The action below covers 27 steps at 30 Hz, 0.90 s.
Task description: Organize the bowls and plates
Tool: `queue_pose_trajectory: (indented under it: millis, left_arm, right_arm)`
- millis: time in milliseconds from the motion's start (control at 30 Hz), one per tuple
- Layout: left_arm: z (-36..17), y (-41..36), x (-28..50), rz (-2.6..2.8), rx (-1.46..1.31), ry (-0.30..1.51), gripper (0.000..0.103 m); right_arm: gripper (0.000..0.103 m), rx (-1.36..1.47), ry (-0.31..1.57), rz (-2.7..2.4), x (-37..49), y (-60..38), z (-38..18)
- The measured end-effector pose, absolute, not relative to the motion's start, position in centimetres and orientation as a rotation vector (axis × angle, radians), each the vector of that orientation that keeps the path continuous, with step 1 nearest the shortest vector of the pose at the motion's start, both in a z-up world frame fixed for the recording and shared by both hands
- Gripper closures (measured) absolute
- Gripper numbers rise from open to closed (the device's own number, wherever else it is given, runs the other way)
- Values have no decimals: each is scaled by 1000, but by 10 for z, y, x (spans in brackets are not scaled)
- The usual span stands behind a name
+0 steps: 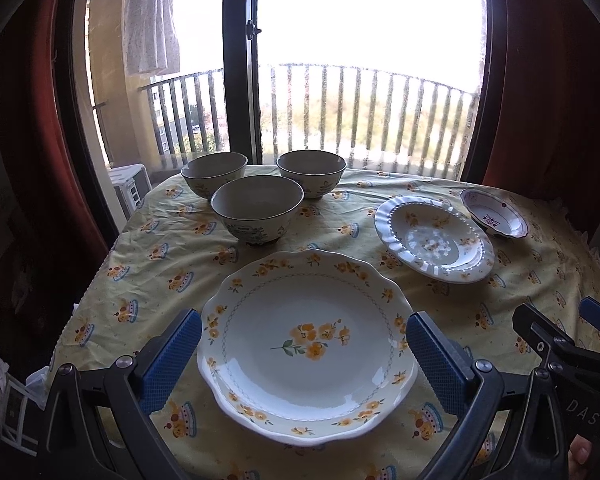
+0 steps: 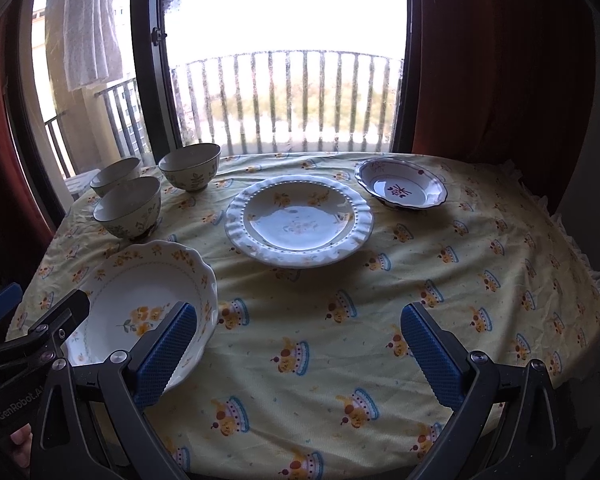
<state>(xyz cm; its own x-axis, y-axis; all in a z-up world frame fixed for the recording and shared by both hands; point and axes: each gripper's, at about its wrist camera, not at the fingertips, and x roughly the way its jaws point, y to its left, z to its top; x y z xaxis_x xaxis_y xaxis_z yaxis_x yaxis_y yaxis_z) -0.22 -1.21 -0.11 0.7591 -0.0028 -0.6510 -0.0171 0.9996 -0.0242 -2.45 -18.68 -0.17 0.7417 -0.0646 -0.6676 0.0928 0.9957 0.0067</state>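
Observation:
A large scalloped plate with yellow flowers (image 1: 306, 344) lies at the table's near side, between the wide-open fingers of my left gripper (image 1: 304, 352), which hovers over it without touching. It also shows in the right wrist view (image 2: 140, 300). A ribbed white plate (image 1: 434, 238) (image 2: 298, 220) sits mid-table. A small purple-flowered dish (image 1: 494, 212) (image 2: 402, 188) sits at the far right. Three bowls (image 1: 257, 208) (image 2: 127, 206) cluster at the far left. My right gripper (image 2: 298, 354) is open and empty over bare cloth, right of the yellow-flowered plate.
The round table has a yellow patterned cloth (image 2: 340, 304). Behind it are a window with a dark frame (image 1: 240, 60), a balcony railing and red curtains (image 2: 500, 60). The right gripper shows at the right edge of the left wrist view (image 1: 560, 344).

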Motion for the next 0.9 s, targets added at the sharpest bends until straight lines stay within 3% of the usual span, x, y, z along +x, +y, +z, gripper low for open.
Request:
queue_pose_trajectory:
  millis: [900]
  left_arm:
    - [-1,-13,1,4,-27,711,1]
  right_arm:
    - [0,45,732,-94,-19,-189,-4]
